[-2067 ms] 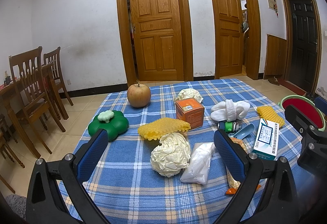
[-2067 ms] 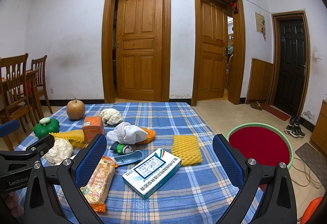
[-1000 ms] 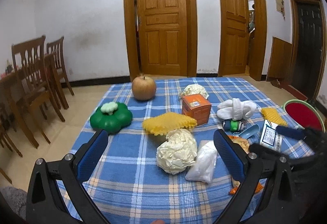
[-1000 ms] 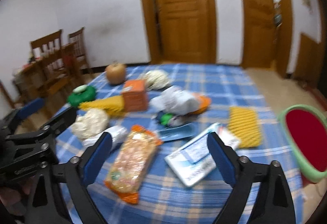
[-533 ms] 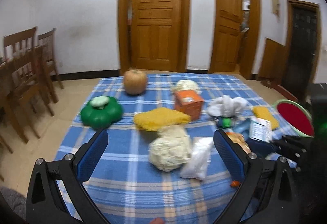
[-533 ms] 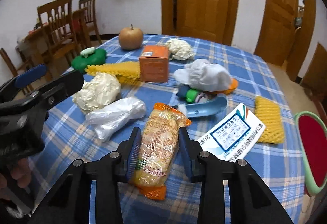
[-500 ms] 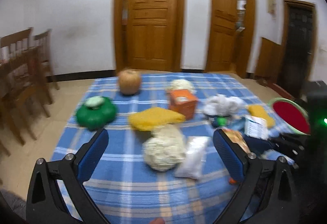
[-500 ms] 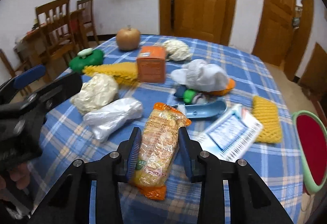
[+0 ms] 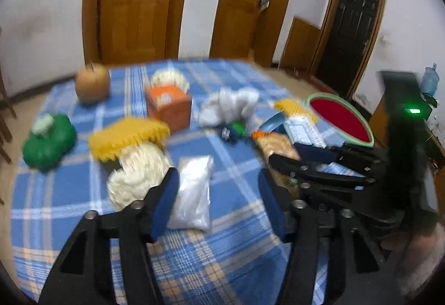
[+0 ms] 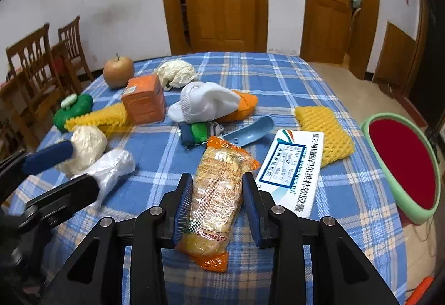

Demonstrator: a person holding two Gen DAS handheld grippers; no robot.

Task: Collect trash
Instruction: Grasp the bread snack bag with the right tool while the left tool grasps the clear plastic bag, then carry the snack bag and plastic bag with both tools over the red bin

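My right gripper (image 10: 217, 204) is shut on an orange snack packet (image 10: 217, 193) that lies on the blue plaid tablecloth (image 10: 278, 82); the packet also shows in the left wrist view (image 9: 276, 145). My left gripper (image 9: 219, 203) is partly closed around a clear plastic bag (image 9: 193, 191), its pads apart from the bag's sides; the bag also shows in the right wrist view (image 10: 111, 168). A crumpled paper ball (image 9: 136, 174) lies just left of the bag. A red basin with a green rim (image 10: 403, 165) stands off the table's right edge.
On the table lie an apple (image 10: 118, 72), an orange box (image 10: 144, 103), yellow foam nets (image 10: 324, 131), a white sock bundle (image 10: 204, 103), a blue scoop (image 10: 250, 132), a medicine box (image 10: 292, 174) and a green toy (image 10: 72, 110). Wooden chairs (image 10: 36, 63) stand at left.
Both grippers dropped toward the table. My right jaws closed from wide open onto the snack packet. My left jaws narrowed and moved right, around the plastic bag.
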